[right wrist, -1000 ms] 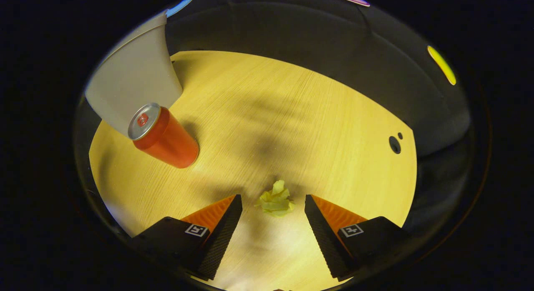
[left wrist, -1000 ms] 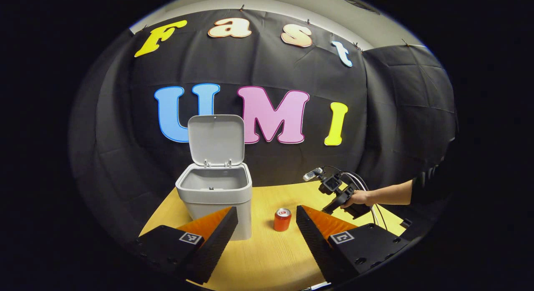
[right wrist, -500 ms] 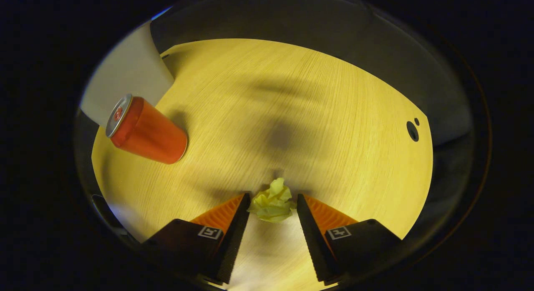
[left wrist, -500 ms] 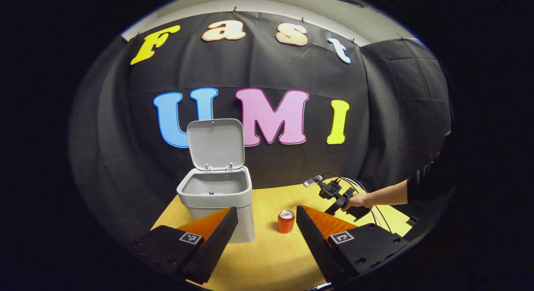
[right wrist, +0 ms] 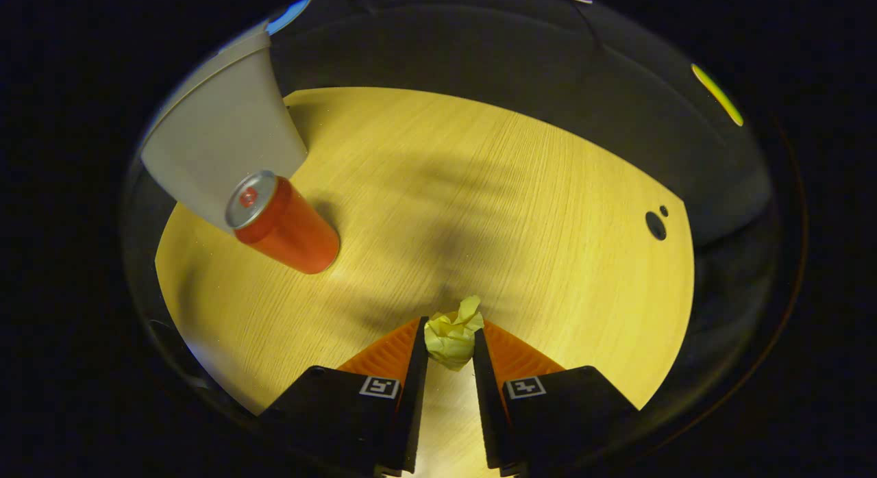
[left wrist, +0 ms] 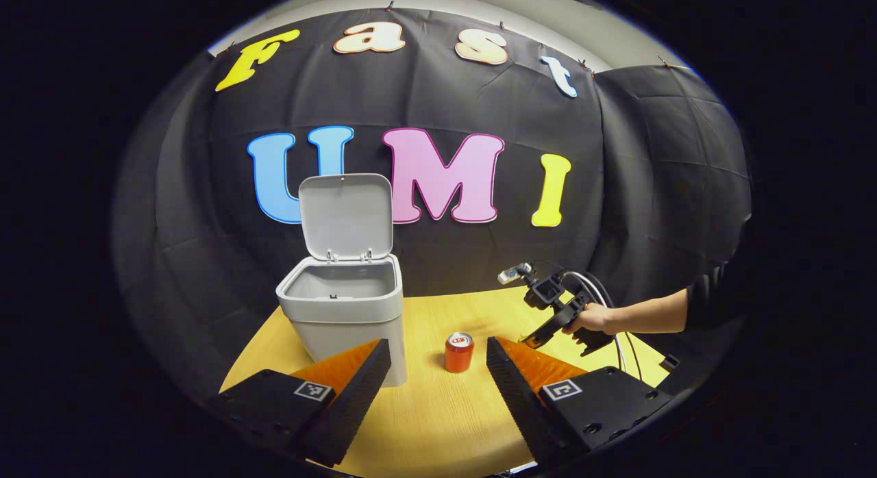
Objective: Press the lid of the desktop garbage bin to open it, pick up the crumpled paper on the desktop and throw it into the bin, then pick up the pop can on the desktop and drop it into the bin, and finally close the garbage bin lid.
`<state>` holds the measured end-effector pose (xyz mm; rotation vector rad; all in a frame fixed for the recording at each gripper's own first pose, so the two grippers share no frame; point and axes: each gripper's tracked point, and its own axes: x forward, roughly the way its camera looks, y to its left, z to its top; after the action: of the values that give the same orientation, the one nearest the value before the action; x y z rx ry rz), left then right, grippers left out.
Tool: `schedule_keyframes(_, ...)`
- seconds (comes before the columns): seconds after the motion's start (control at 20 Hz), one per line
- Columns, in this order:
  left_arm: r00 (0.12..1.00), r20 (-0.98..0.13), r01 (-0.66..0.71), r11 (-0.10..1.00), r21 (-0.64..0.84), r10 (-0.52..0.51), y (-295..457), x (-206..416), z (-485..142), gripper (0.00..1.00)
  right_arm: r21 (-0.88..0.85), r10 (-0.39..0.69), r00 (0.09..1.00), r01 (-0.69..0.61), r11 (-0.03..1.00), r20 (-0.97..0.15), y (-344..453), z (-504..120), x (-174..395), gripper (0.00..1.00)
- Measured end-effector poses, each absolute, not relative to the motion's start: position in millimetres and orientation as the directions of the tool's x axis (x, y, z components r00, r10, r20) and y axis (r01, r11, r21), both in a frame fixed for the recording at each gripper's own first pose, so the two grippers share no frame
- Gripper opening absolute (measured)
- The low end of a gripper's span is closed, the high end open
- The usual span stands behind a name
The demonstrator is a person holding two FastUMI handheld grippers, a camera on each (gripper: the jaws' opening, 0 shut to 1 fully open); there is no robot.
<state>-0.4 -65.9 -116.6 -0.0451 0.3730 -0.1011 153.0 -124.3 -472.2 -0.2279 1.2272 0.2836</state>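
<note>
The grey garbage bin (left wrist: 340, 307) stands on the wooden table at the left, its lid (left wrist: 345, 216) tipped up and open. A red pop can (left wrist: 458, 353) stands upright to its right. My left gripper (left wrist: 437, 358) hovers open in front of the bin and can, holding nothing. In the right gripper view my right gripper (right wrist: 449, 337) is shut on the crumpled yellow paper (right wrist: 452, 337), both fingers pressing its sides just above the table. The pop can (right wrist: 284, 224) and the bin wall (right wrist: 219, 149) lie to its upper left. In the left gripper view a hand holds the right gripper (left wrist: 531, 339) low over the table.
The yellow wooden table (right wrist: 479, 204) has two small dark holes (right wrist: 655, 224) near its right edge. Black cloth walls close the booth behind and to the right. Cables (left wrist: 603, 307) trail from the right gripper. A person's forearm (left wrist: 651, 313) reaches in from the right.
My right gripper's fingers have closed from wide open onto the crumpled paper. The left gripper's view has shifted slightly, with the bin and can staying put.
</note>
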Motion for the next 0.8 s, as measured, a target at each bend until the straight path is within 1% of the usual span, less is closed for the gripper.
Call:
schedule_keyframes(0.2, 0.935, -0.325, 0.118, 0.988, -0.101, -0.145, -72.2, -4.0, -109.7, 0.95, -0.031, 0.126, 0.385, -0.376, 0.926, -0.914, -118.9, -466.4, 159.4, 0.41)
schedule_keyframes(0.4, 0.933, -0.327, 0.133, 0.989, -0.07, -0.149, -66.2, -14.3, -115.2, 0.95, -0.025, 0.187, 0.479, -0.401, 0.916, -0.858, -114.1, -459.1, 165.6, 0.41)
schedule_keyframes(0.55, 0.925, -0.348, 0.155, 0.988, -0.02, -0.152, -62.1, -29.1, -126.6, 0.95, -0.003, 0.261, 0.517, -0.455, 0.891, -0.815, -108.5, -458.6, 170.9, 0.41)
schedule_keyframes(0.7, 0.921, -0.354, 0.15, 0.987, -0.064, -0.163, -59.7, -41.2, -132.7, 0.95, 0.035, 0.355, 0.539, -0.514, 0.857, -0.764, -95.2, -455.8, 179.1, 0.41)
schedule_keyframes(0.8, 0.929, -0.345, 0.117, 0.991, -0.072, -0.135, -49.3, -47.6, -131.4, 0.95, 0.053, 0.419, 0.555, -0.557, 0.829, -0.718, -80.1, -457.0, 189.0, 0.41)
